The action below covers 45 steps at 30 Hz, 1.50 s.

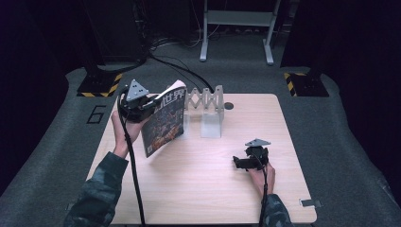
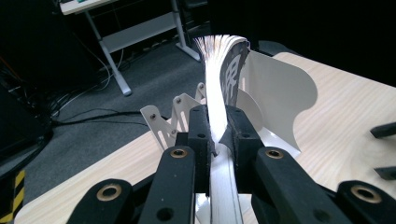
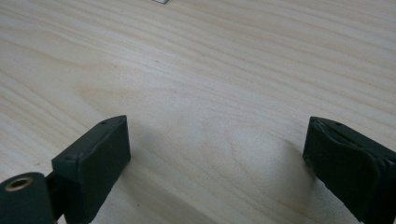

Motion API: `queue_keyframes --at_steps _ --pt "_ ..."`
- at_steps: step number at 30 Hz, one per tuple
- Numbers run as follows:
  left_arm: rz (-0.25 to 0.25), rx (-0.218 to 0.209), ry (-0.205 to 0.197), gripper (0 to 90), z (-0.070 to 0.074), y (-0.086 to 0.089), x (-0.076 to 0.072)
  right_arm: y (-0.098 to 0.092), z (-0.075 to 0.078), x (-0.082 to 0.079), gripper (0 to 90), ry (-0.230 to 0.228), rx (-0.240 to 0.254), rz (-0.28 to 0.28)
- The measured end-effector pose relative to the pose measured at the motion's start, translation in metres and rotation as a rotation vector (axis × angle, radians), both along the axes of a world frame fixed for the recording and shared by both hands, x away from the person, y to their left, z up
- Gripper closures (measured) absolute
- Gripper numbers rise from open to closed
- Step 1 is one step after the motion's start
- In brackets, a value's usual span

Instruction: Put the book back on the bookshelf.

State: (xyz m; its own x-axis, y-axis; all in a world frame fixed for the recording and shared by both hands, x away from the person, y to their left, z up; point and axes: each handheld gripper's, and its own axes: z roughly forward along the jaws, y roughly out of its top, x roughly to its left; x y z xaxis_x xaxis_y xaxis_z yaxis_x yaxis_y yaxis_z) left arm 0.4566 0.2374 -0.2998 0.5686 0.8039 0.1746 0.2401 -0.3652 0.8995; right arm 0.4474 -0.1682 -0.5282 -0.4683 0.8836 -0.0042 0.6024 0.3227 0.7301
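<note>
Between the two black jaws of the left gripper [image 2: 217,133] a magazine [image 2: 223,84] is clamped by its edge, the pads pressing on either side of the pale page block. In the left gripper view its pages fan out beyond the jaws, and a white accordion-style rack [image 2: 275,93] stands just behind it on the table [image 2: 345,112]. In the high view the left gripper [image 1: 147,106] is raised over the table's left part, the magazine [image 1: 163,120] held off the wood, standing tilted with its dark cover toward the camera, just beside the rack [image 1: 205,106]. The left hand [image 1: 124,127] grips the tool from below, wrist bent upward, the camouflage-sleeved forearm slanting in from the lower left.

The right gripper [image 3: 217,154] has its jaws wide apart with bare wood between them, nothing held. In the high view the right gripper [image 1: 239,162] sits low at the table's right part, pointing left, well apart from the magazine, the right hand [image 1: 259,172] behind it and the forearm coming straight up from the bottom edge.
</note>
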Motion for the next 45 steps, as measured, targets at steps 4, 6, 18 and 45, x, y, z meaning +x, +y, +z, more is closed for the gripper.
queue_keyframes --at_steps 4,6,18,45 --pt "0.020 -0.017 -0.016 82.1 -0.001 -0.001 0.005 0.000 0.000 0.000 7.0 0.004 0.005 -0.006" --pt "0.027 -0.016 -0.024 82.1 -0.001 -0.001 0.006 0.000 0.000 0.000 7.0 0.002 0.004 -0.004" --pt "0.072 -0.032 -0.053 82.1 0.000 -0.009 0.025 0.001 0.000 -0.001 7.1 0.006 0.008 -0.008" --pt "0.175 -0.100 -0.070 82.2 -0.019 -0.031 0.058 0.001 0.001 -0.001 7.8 0.012 0.023 -0.021"
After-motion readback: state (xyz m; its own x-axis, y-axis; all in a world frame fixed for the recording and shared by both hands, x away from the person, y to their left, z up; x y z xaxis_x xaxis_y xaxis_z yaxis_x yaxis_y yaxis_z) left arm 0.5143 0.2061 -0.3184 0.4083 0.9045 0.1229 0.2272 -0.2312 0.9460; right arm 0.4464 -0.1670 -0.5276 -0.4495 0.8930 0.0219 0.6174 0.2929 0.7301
